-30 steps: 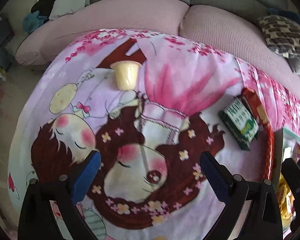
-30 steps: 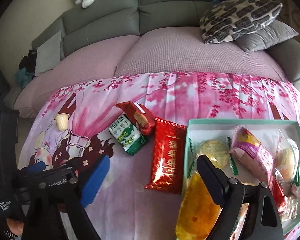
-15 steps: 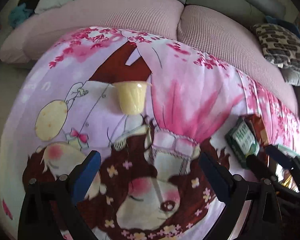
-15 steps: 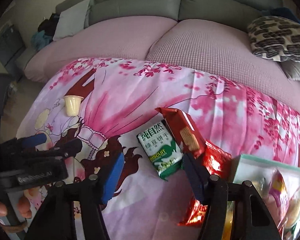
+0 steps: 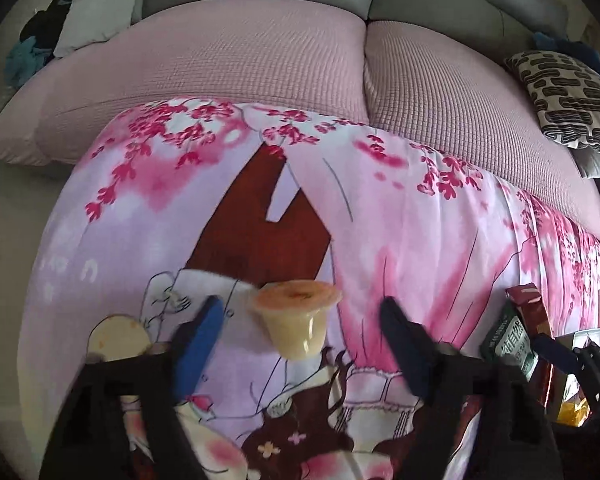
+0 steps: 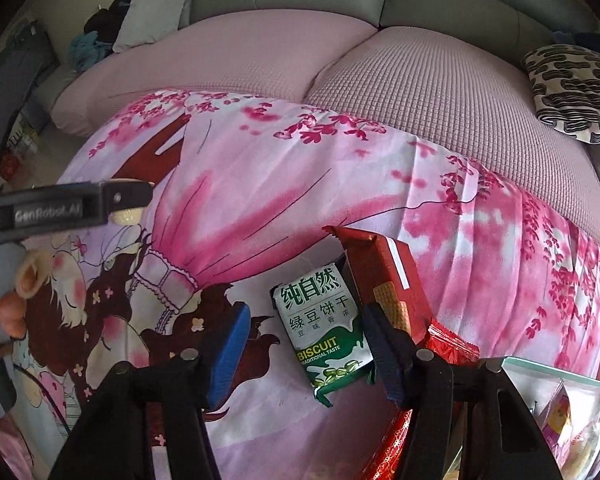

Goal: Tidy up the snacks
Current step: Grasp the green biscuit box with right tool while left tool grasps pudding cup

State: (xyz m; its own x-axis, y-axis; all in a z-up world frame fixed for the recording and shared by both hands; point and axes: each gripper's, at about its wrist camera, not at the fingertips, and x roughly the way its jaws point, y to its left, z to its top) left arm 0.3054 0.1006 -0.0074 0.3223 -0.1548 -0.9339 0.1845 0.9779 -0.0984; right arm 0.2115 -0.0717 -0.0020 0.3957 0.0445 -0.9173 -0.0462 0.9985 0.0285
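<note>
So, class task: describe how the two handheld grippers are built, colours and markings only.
Both the left gripper and the right gripper have black angular frames with round bolts, each ending in two blue padded fingers. The left one's side carries pale "GenRobot.AI" lettering.

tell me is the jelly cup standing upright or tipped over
Upright. In the left wrist view the jelly cup stands on the printed cloth with its wide sealed top up and its narrow base down, between the left gripper's fingers, untouched.

Left tongs (image 5: pixel 300 334) just narrowing, right tongs (image 6: pixel 306 338) half-open.
</note>
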